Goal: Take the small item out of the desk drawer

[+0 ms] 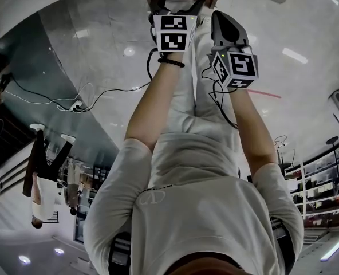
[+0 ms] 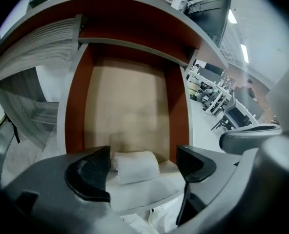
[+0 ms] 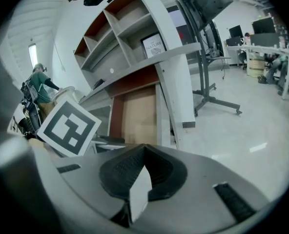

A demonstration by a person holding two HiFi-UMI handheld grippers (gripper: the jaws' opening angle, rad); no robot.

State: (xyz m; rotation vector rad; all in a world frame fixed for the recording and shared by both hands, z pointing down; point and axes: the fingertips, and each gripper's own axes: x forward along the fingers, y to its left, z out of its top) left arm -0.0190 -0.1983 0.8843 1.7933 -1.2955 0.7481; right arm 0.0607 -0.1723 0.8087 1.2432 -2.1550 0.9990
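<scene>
And here is the open drawer with red-brown wooden side walls and a pale brown floor (image 2: 76,106), pulled out from under the desk. The small white soft roll (image 2: 134,165) lies at the drawer's near end, on a white surface I can't identify. The left gripper (image 2: 143,155) is right over it with its jaws spread wide. The roll sits between the pads, just beside the left one and clear of the right, so nothing is gripped yet. The right gripper (image 3: 143,147) hangs off to the side, clenched tip to tip, apparently holding nothing. I'd call this the reach, almost done. Next the left jaws need to close squarely on the roll, then lift it up clear of the drawer's front edge.
</scene>
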